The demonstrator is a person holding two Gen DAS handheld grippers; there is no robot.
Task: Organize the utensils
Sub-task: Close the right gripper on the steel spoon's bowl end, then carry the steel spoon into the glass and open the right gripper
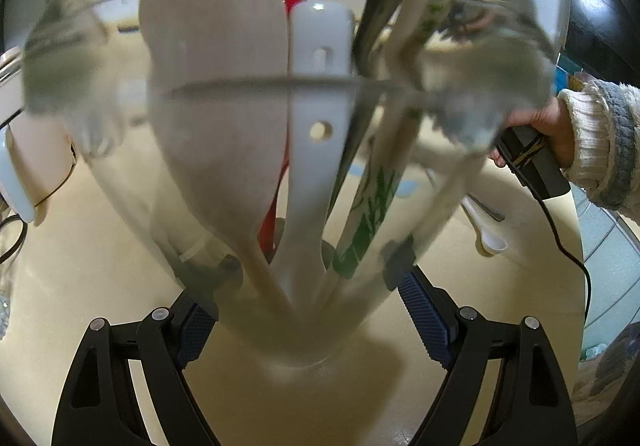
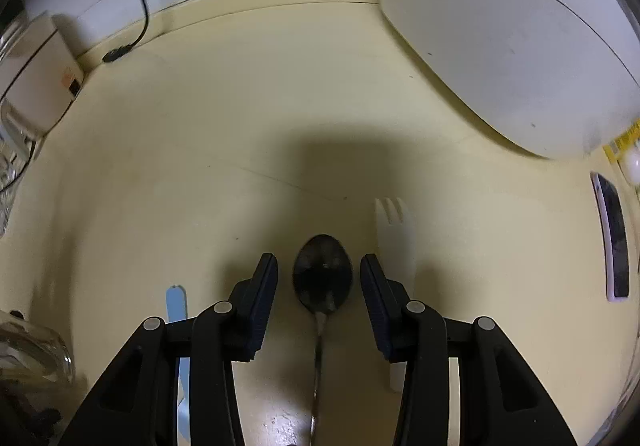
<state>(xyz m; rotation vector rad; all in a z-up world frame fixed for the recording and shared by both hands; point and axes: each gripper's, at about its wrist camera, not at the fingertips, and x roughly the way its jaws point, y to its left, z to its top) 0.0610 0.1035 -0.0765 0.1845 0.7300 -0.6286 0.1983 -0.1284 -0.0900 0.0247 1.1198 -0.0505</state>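
My left tongs (image 1: 304,310) clamp the part-filled glass jar (image 1: 120,166), while my right tongs (image 2: 319,278) stand apart astride the metal spoon (image 2: 322,274); the white plastic fork (image 2: 394,230) remains on the worktop (image 2: 200,166).

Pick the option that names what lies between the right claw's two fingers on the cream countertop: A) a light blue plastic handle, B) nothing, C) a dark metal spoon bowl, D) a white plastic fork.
C: in the right wrist view the dark metal spoon lies on the cream countertop in the gap of the right claw, untouched by either pad; the white plastic fork lies outside it.
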